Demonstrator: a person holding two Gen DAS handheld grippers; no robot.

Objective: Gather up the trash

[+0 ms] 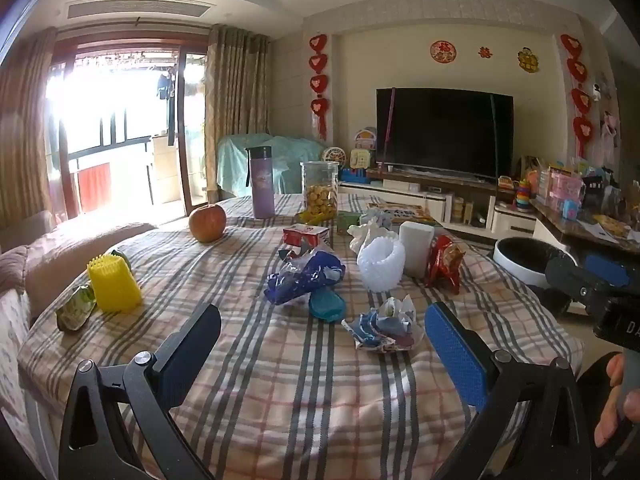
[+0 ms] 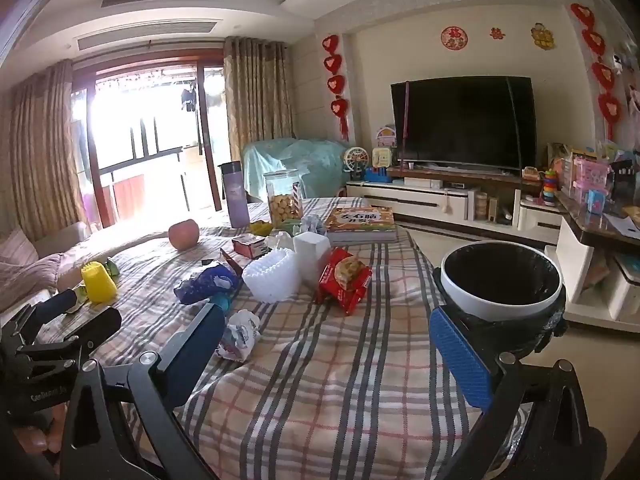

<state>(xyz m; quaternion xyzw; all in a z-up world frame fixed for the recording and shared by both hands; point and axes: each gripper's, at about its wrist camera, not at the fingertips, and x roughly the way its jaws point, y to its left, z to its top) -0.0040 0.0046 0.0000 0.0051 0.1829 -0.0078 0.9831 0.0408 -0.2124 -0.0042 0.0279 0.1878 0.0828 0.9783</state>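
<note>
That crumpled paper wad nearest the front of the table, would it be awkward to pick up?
Probably not. The crumpled paper wad looks light and should squash between the pads. Its creased, uneven shape suggests it would skid on the checked cloth rather than roll.

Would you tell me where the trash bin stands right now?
The trash bin stands on the floor off the table's right edge, below the TV cabinet side, nearest the red snack packet.

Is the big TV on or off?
Off. The TV screen is all black, with no picture showing in either view.
</note>
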